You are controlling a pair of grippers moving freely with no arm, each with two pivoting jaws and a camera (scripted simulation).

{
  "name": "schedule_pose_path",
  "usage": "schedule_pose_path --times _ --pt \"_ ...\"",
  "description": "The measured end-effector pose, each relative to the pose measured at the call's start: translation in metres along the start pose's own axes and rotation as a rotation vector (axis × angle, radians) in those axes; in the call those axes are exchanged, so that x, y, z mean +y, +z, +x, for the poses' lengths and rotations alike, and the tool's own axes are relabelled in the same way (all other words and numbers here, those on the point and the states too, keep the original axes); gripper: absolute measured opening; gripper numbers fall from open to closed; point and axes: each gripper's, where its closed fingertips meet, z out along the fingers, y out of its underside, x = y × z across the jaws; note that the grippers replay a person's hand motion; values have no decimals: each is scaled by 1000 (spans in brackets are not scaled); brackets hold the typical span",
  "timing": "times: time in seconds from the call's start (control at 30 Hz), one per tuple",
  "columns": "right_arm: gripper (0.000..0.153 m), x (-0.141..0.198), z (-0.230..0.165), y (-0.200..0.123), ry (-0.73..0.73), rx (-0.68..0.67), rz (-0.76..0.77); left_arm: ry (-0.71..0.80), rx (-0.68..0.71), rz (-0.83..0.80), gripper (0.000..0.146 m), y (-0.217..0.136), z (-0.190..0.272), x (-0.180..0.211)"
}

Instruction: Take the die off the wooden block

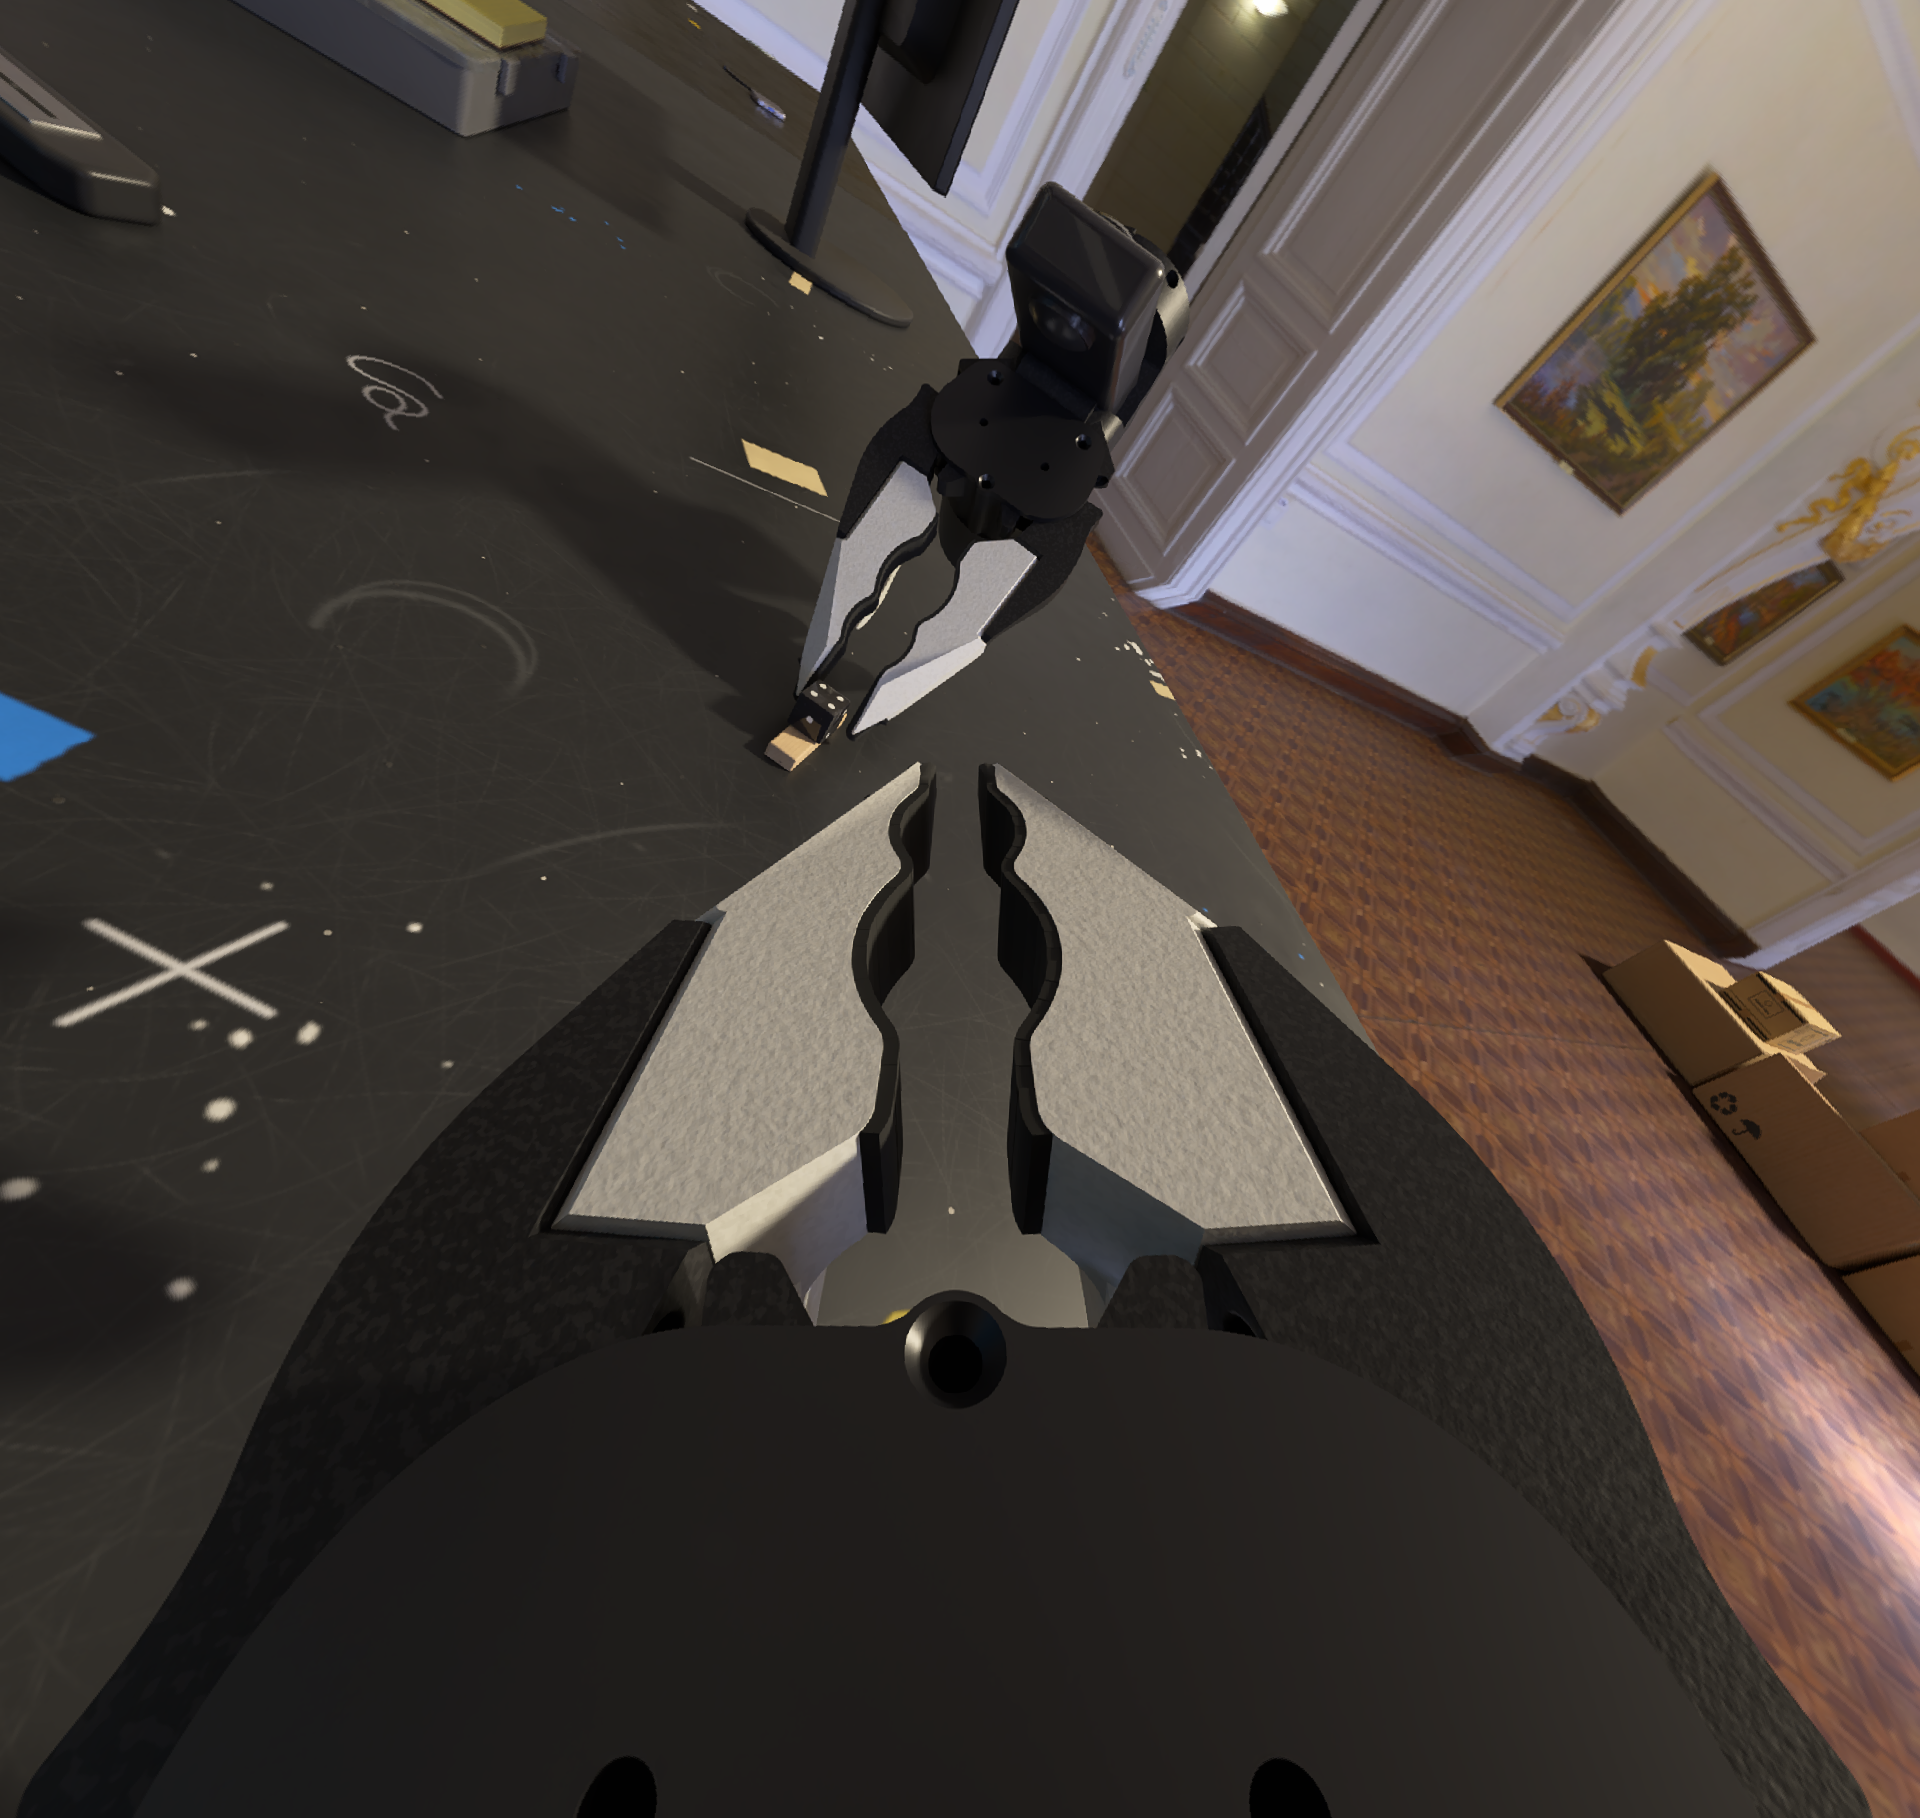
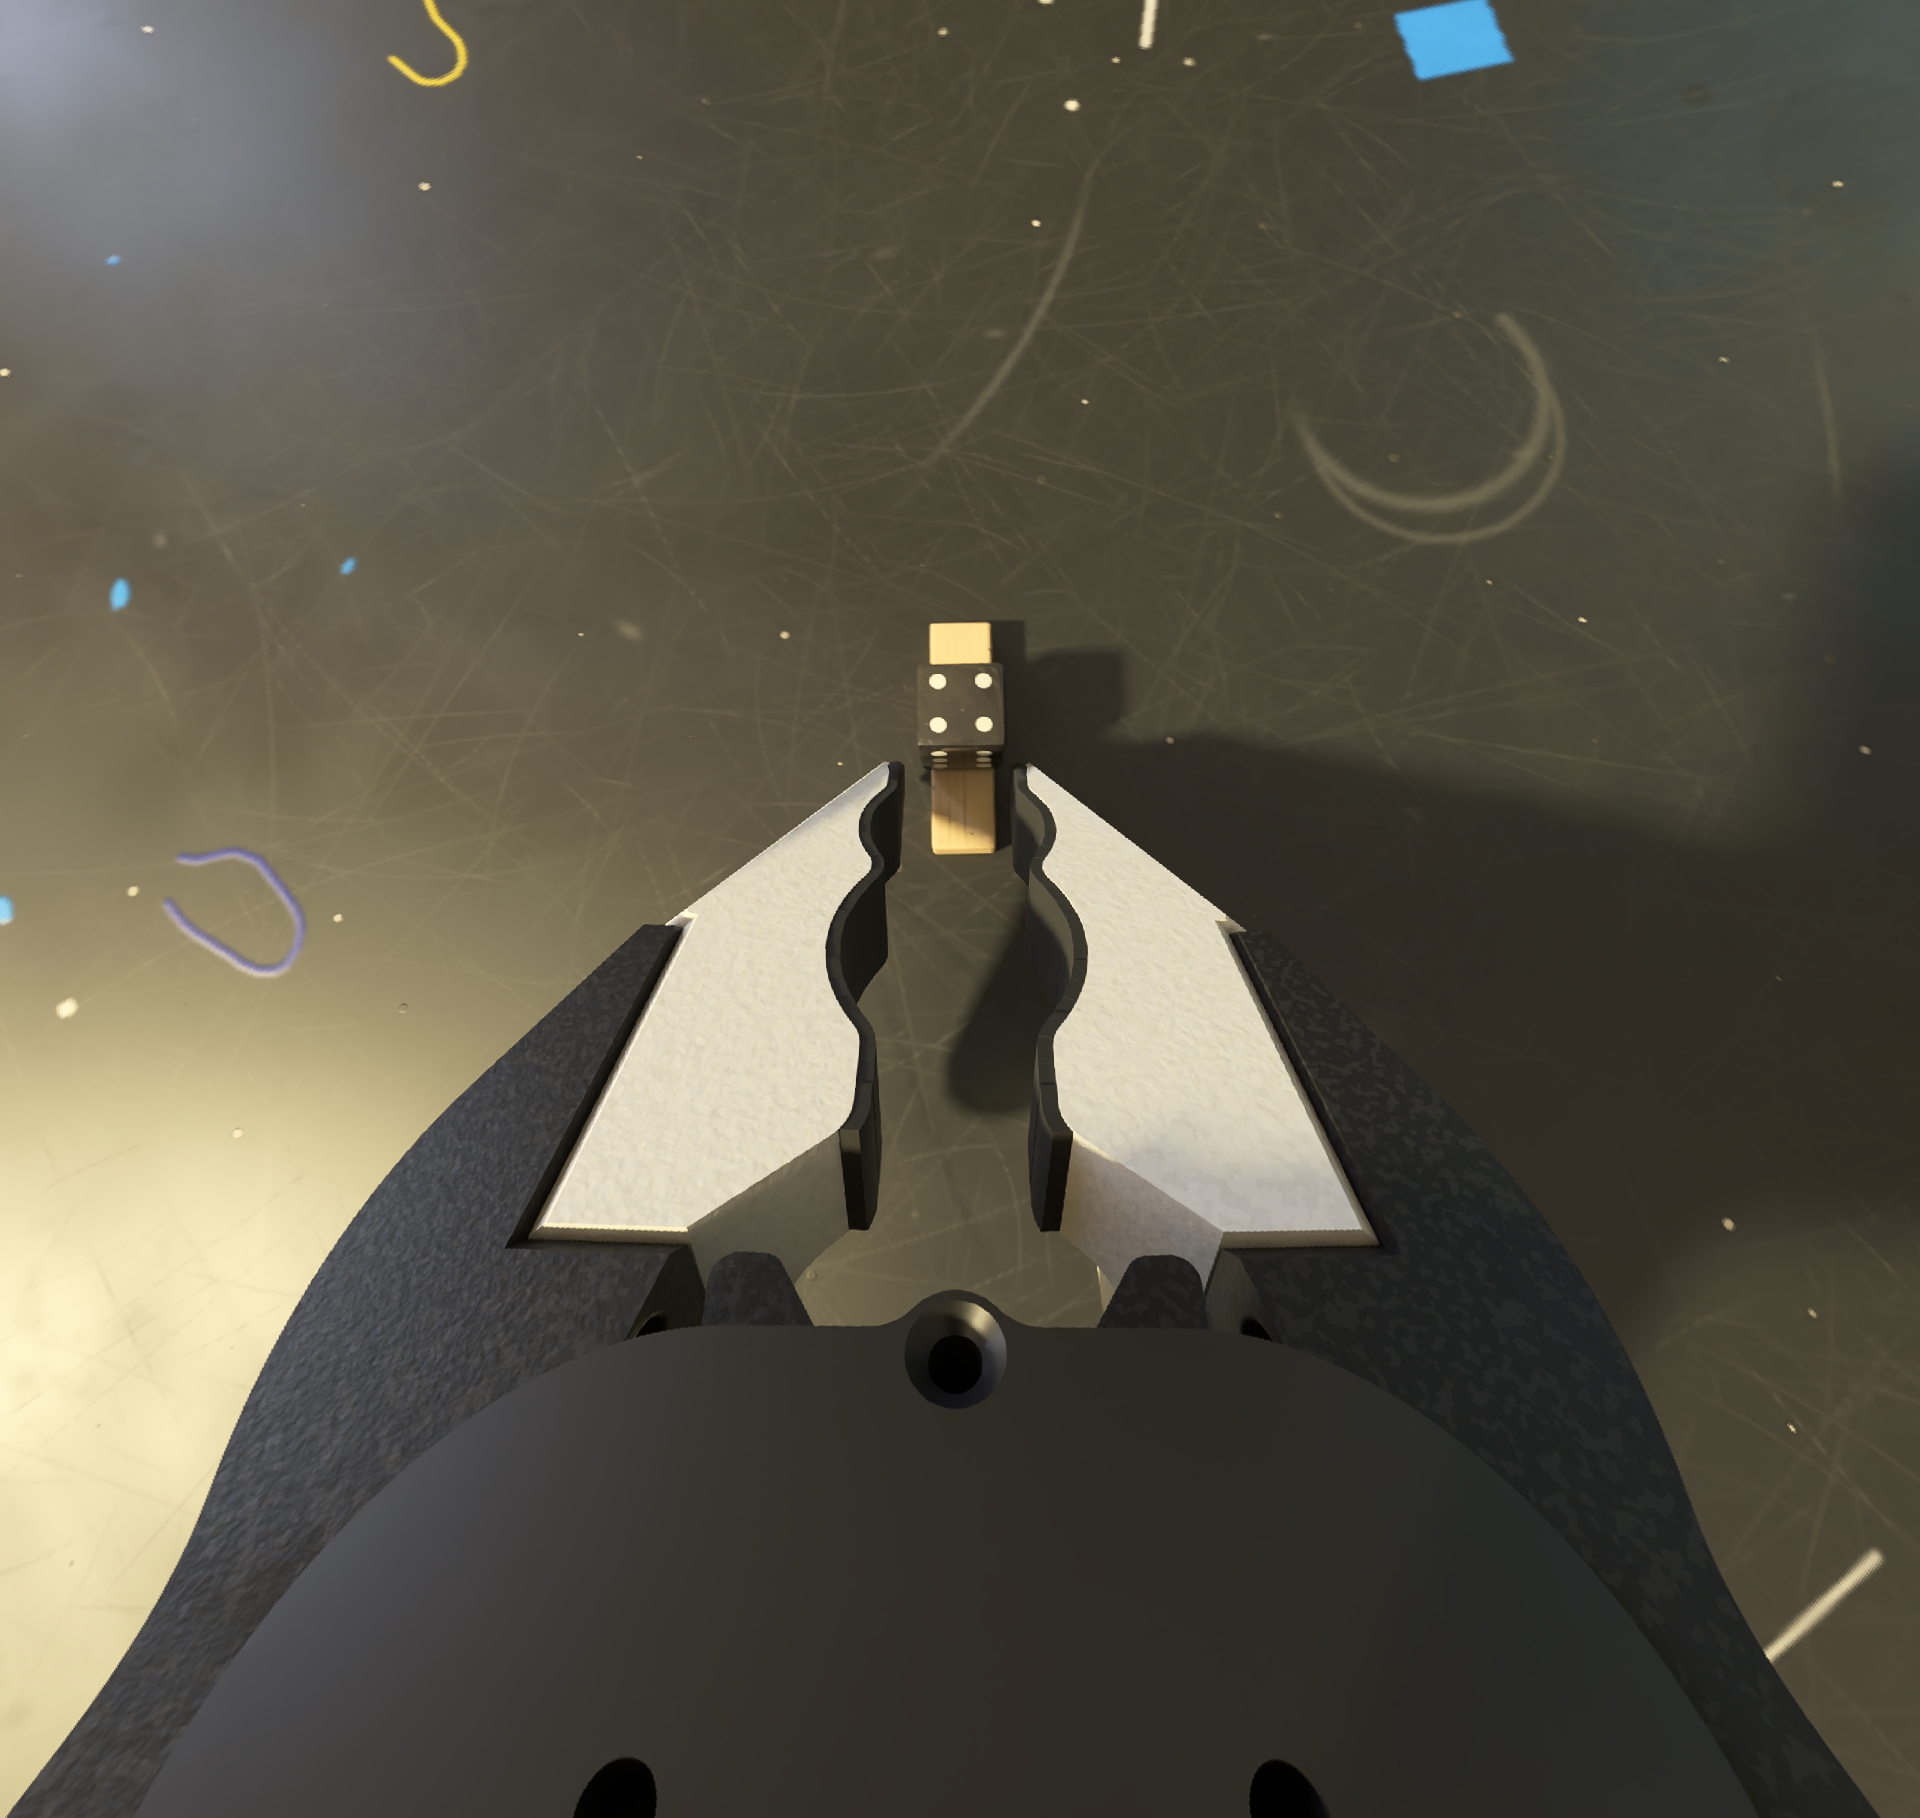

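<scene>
A small black die with white pips sits on a light wooden block that lies flat on the dark table. My right gripper is open, with its fingertips on either side of the block's near end, just short of the die. In the left wrist view the right gripper points down at the die and block near the table's right edge. My left gripper is open a little and empty, hanging a short way in front of the block.
The table edge runs close to the right of the block, with a parquet floor below. A monitor stand and a long grey case stand farther back. A blue tape patch lies beyond the block.
</scene>
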Motion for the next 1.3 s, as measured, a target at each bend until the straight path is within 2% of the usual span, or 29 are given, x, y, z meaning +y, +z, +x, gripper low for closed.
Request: schedule_pose_path --times 0.2,0.43,0.73,1.3 --pt "17 -3 -7 1 -21 -36 8 -2 0 0 8 0 0 0" --pt "18 -11 4 -3 -64 41 47 -3 -1 -3 8 0 -1 1" --pt "21 -14 -1 5 -104 31 33 -3 -2 -8 8 1 -1 2" --pt "16 -11 0 8 -23 10 19 -2 -1 -7 7 1 -1 1"
